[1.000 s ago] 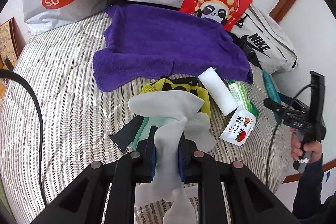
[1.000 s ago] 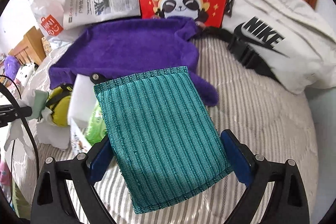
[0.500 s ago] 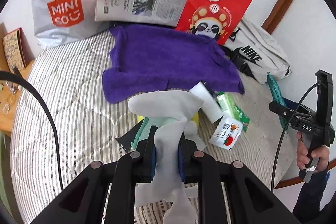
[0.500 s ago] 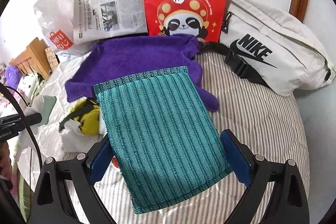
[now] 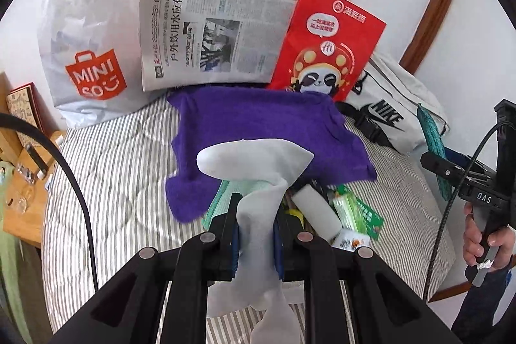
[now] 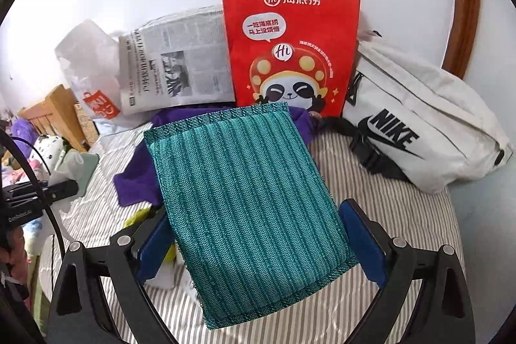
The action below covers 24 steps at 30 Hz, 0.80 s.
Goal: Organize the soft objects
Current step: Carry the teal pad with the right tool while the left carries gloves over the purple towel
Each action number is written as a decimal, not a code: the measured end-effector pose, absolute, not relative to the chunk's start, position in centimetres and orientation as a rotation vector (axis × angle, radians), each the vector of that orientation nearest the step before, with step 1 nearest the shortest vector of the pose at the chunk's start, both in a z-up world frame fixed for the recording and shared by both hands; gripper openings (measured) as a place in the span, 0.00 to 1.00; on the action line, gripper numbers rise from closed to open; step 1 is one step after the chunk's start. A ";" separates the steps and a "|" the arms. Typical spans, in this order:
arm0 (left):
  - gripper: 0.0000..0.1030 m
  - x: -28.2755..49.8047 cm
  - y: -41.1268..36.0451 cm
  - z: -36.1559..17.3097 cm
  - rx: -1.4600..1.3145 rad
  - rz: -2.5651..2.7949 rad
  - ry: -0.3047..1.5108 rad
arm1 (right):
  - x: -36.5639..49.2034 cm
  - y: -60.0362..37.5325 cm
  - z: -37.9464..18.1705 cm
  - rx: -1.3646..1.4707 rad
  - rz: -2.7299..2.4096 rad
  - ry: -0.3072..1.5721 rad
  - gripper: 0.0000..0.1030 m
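Note:
My left gripper [image 5: 256, 231] is shut on a pale grey sock [image 5: 254, 160] that hangs lifted above the bed. Below it lie a purple towel [image 5: 258, 124], a mint cloth [image 5: 222, 195], a white foam block [image 5: 317, 211] and a green packet [image 5: 354, 211]. My right gripper [image 6: 254, 239] is shut on a teal ribbed pad [image 6: 245, 199], gripped by its side edges and held flat above the striped bed. The pad hides most of the purple towel [image 6: 135, 179] in the right wrist view. In the left wrist view the teal pad [image 5: 432, 137] shows edge-on at the right.
Against the wall stand a white Miniso bag [image 5: 87, 54], a newspaper [image 5: 209, 34], a red paper bag [image 6: 290, 54] and a white Nike bag [image 6: 419, 121]. A wooden side table [image 5: 19, 150] is left of the striped bed [image 5: 122, 170]. A hand [image 5: 483, 244] holds the right gripper.
Both grippers have risen with the sock and the teal pad still held. The bed and the pile on it look farther away, and more of the wall shows.

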<state>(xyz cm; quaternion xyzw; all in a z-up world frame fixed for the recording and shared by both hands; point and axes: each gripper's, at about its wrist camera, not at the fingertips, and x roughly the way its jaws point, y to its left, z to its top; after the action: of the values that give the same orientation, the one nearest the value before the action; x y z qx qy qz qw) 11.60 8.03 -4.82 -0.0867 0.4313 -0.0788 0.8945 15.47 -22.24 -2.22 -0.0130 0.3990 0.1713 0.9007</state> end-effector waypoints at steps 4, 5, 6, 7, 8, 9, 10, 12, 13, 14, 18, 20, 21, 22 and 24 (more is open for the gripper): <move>0.15 14.1 8.4 -5.4 -0.171 -0.161 0.910 | 18.0 -21.4 -2.4 -0.028 0.339 0.843 0.93; 0.15 14.8 8.5 -5.5 -0.169 -0.161 0.914 | 18.8 -21.1 -2.7 -0.022 0.341 0.854 0.93; 0.15 15.6 8.5 -5.7 -0.167 -0.163 0.916 | 19.3 -20.9 -2.9 -0.018 0.340 0.860 0.93; 0.15 16.3 8.5 -5.8 -0.167 -0.165 0.919 | 19.9 -20.7 -3.3 -0.016 0.337 0.867 0.93; 0.15 16.9 8.5 -6.0 -0.167 -0.167 0.923 | 20.5 -20.4 -3.6 -0.016 0.332 0.875 0.93; 0.15 17.7 8.5 -6.1 -0.167 -0.168 0.925 | 21.3 -20.0 -4.1 -0.017 0.328 0.890 0.93; 0.16 18.5 8.5 -6.3 -0.166 -0.171 0.926 | 21.8 -19.8 -4.4 -0.016 0.328 0.899 0.93; 0.15 19.6 8.5 -6.4 -0.173 -0.176 0.926 | 22.9 -19.4 -5.1 -0.008 0.329 0.915 0.93; 0.15 20.4 8.6 -6.5 -0.184 -0.181 0.926 | 23.5 -19.1 -5.5 -0.006 0.331 0.925 0.93; 0.15 21.0 8.6 -6.5 -0.190 -0.188 0.925 | 24.0 -18.8 -5.8 -0.006 0.332 0.933 0.93; 0.16 23.1 8.3 -6.6 -0.186 -0.202 0.927 | 26.1 -17.8 -7.0 -0.021 0.325 0.956 0.93; 0.15 24.3 8.4 -6.8 -0.190 -0.198 0.922 | 27.0 -17.5 -7.6 -0.027 0.320 0.967 0.93; 0.15 24.8 8.5 -7.1 -0.194 -0.194 0.927 | 27.5 -17.3 -8.0 -0.030 0.318 0.973 0.93; 0.15 25.4 8.5 -7.3 -0.202 -0.195 0.927 | 28.1 -17.1 -8.4 -0.036 0.314 0.981 0.93; 0.15 26.3 8.6 -7.9 -0.212 -0.194 0.926 | 29.3 -16.7 -9.4 -0.040 0.308 1.001 0.93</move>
<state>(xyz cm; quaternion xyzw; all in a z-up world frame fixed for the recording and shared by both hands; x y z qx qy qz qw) 26.35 8.59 -7.90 -0.1019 0.4451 -0.0934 0.8848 29.33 -16.66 -9.42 -0.0189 0.4778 0.1469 0.8659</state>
